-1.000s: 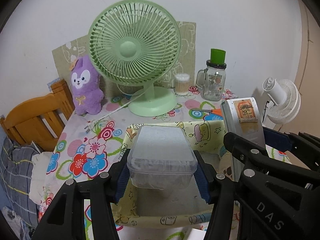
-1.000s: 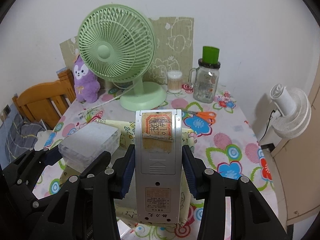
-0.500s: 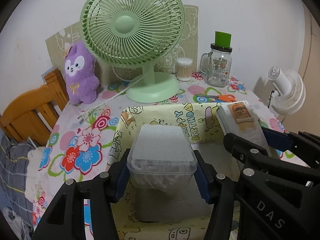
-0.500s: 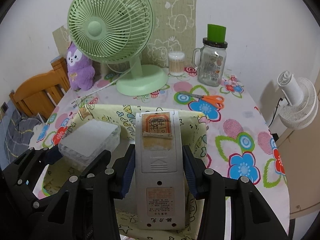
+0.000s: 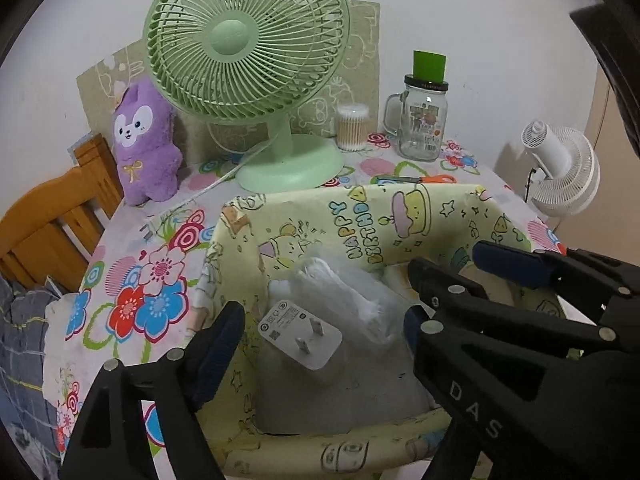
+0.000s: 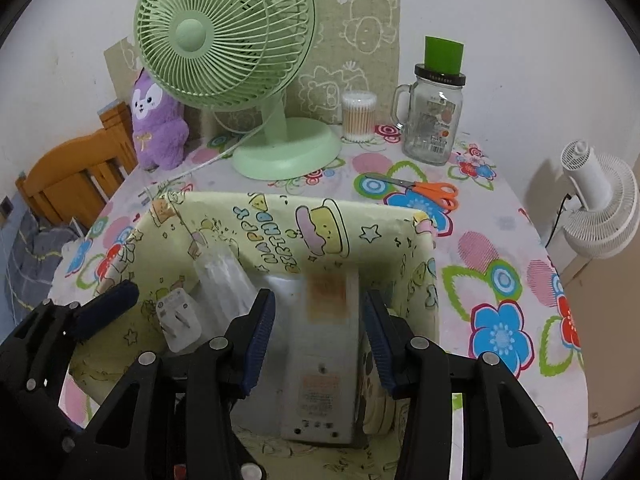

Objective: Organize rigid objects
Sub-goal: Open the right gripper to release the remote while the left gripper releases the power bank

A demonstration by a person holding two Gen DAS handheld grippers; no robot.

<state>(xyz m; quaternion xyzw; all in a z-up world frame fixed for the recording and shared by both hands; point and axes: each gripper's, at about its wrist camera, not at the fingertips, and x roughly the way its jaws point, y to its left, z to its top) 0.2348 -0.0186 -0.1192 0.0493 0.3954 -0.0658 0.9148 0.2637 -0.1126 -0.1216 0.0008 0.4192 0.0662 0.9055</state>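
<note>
The left hand-held gripper was held over a yellow patterned box on the flower-printed desk. Its jaws were opening and stood wide apart. A clear plastic case was seen between them, blurred and tilted, down inside the box. The left pad was well clear of the case; whether the right pad touched it could not be told, since that pad was partly hidden behind the other tool. Just beside the case, on the box floor, a white plug adapter was lying with its prongs up.

The right hand-held gripper was pointed down into the right half of the same box. A grey handset with an orange label was seen between its pads, standing on its lower end on the box floor. A narrow gap was visible on each side of it, so the jaws were judged to be apart and not pressing on it. From this view the case and the adapter were seen to its left.

Behind the box, a green fan was stood on the desk, with a purple plush toy to its left and a tub of cotton swabs and a glass jar with a green cap to its right. Orange-handled scissors were laid between the jar and the box.
</note>
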